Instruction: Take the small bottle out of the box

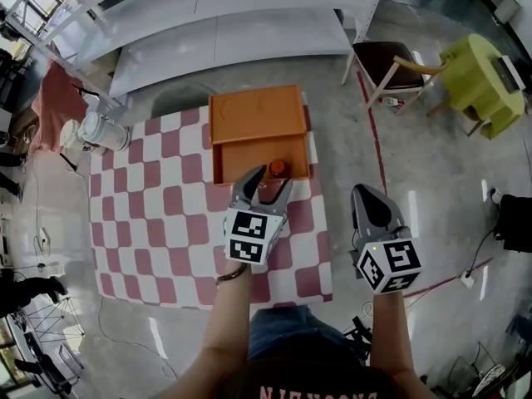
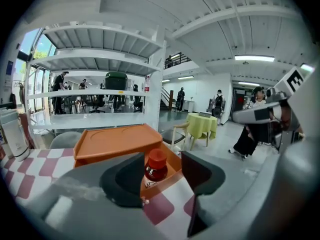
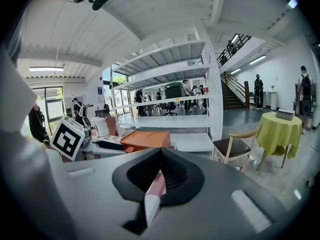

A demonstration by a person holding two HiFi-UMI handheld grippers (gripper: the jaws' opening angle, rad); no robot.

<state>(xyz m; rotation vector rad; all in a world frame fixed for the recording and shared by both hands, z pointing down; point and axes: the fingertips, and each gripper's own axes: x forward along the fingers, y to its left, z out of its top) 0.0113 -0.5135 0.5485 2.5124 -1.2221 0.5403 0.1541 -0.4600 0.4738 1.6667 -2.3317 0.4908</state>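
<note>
**Left claw spread, bottle straight ahead**

Your left claw (image 1: 264, 181) stands spread, pinching nothing. The small bottle (image 1: 278, 169) stands upright, red cap up, at the lower right of the orange box (image 1: 249, 152) on the checkered desk (image 1: 158, 214). In the left gripper view it shows centre frame, in the gap between the jaws, pads clear of it. Left is nearer. Your right claw (image 1: 371, 202), pressed together, hangs right of the desk. The box wall hides the bottle's lower body, so I cannot tell the remaining reach.

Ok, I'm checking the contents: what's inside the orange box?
One small red-capped bottle stands in the box; the left gripper hides its base and part of the floor.
</note>
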